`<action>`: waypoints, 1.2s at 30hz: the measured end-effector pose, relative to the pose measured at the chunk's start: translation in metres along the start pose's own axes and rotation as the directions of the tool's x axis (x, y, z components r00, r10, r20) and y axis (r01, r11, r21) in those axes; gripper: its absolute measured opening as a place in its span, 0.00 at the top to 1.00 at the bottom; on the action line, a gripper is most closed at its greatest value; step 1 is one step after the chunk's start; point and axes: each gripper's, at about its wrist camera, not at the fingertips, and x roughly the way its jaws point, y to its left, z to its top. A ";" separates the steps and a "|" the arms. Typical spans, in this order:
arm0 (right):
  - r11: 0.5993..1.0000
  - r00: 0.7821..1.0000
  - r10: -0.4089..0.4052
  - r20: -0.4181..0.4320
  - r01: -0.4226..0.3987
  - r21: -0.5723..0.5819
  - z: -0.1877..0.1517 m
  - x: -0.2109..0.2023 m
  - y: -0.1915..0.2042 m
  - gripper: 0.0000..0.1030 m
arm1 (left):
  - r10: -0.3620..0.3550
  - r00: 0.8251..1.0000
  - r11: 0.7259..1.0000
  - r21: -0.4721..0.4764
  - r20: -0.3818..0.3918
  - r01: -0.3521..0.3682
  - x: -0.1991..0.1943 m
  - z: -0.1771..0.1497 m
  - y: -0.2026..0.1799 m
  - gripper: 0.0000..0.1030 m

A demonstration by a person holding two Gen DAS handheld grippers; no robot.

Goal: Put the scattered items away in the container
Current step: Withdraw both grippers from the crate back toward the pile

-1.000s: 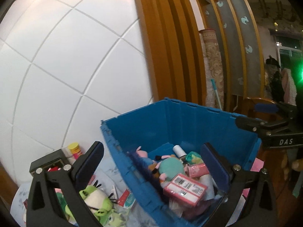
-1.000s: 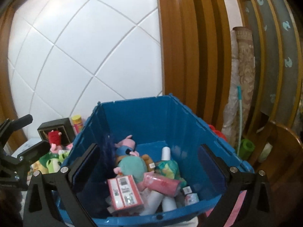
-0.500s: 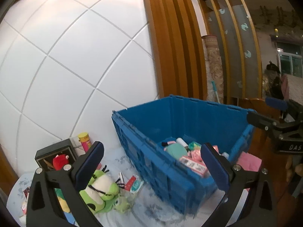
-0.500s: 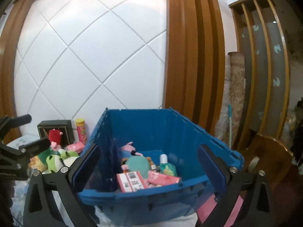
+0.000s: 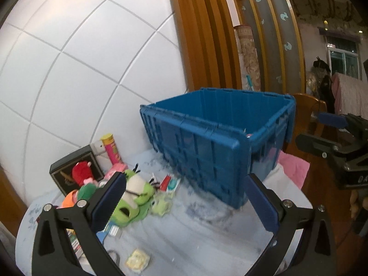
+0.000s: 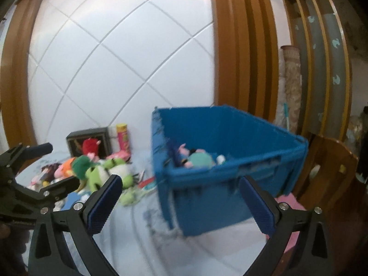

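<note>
While both claws gape empty | left gripper (image 5: 184, 197) faces toys (image 5: 131, 193), likely next grab | right gripper (image 6: 179, 200) by bin (image 6: 220, 161) w/ stuff inside

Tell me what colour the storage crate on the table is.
Blue: the crate shows sharpest in the left wrist view.

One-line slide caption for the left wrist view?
Open left gripper faces the blue crate, green frog plush and other toys left on the table.

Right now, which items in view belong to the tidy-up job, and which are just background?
Job:
- blue plastic crate
- green frog plush toy
- red plush toy
- pink-and-yellow snack tube
- small yellow packet
- left claw, right claw, both open, empty

Background:
- rolled beige carpet
- wooden chair
</note>
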 end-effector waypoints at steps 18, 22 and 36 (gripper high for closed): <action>0.967 0.961 0.204 -0.186 -0.227 -0.114 -0.070 0.023 0.054 0.00 | 0.364 0.918 0.916 -0.119 -0.161 -0.384 -0.077 -0.123 0.077 0.00; 0.957 0.949 0.231 -0.215 -0.262 -0.128 -0.080 0.037 0.055 0.00 | 0.434 0.879 0.868 -0.171 -0.200 -0.467 -0.085 -0.146 0.096 0.00; 0.915 0.892 0.311 -0.327 -0.374 -0.151 -0.103 0.110 0.122 0.00 | 0.458 0.828 0.816 -0.217 -0.323 -0.536 -0.068 -0.209 0.171 0.00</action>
